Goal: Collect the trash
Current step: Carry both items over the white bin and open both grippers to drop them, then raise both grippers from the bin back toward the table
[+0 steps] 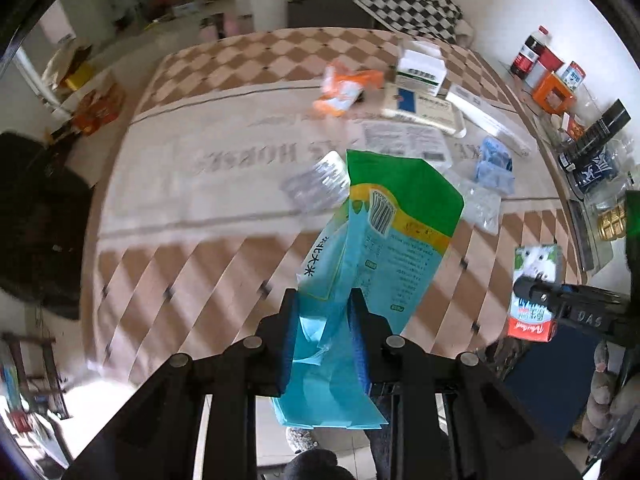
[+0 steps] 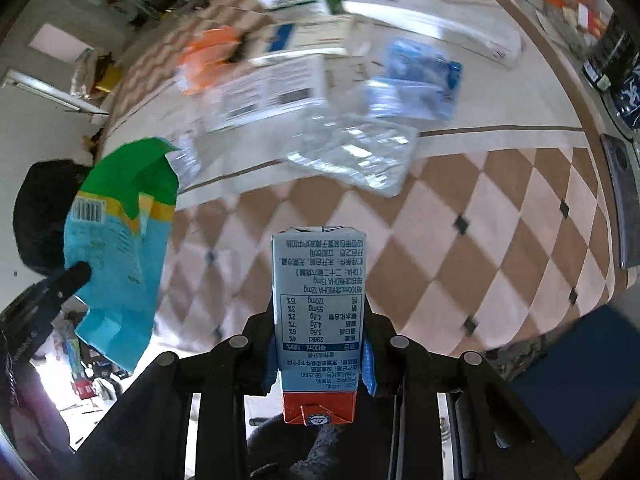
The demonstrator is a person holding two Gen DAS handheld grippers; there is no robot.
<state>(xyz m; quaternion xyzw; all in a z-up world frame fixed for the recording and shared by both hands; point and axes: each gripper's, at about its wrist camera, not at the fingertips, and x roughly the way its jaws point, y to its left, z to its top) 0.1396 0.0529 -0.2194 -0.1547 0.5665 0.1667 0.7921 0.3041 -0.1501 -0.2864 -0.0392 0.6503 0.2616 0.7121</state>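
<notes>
My left gripper (image 1: 325, 300) is shut on a blue and green plastic bag (image 1: 384, 232), held up above the near part of the table; the bag also shows at the left of the right wrist view (image 2: 120, 248). My right gripper (image 2: 318, 312) is shut on a small blue milk carton (image 2: 318, 300) with an orange end, held above the table's near edge; it shows at the right of the left wrist view (image 1: 534, 292). More trash lies on the table: a clear blister tray (image 2: 356, 156), a blue wrapper (image 2: 416, 80), an orange packet (image 1: 344, 88), white boxes (image 1: 420, 68).
The table has a brown and cream checked cloth (image 1: 192, 272). A printed leaflet (image 1: 404, 140) lies mid-table. Bottles, an orange box (image 1: 554, 90) and dark containers line a shelf at the right. A black chair (image 1: 36, 216) stands at the left. A checked cloth (image 1: 408, 4) lies beyond the far edge.
</notes>
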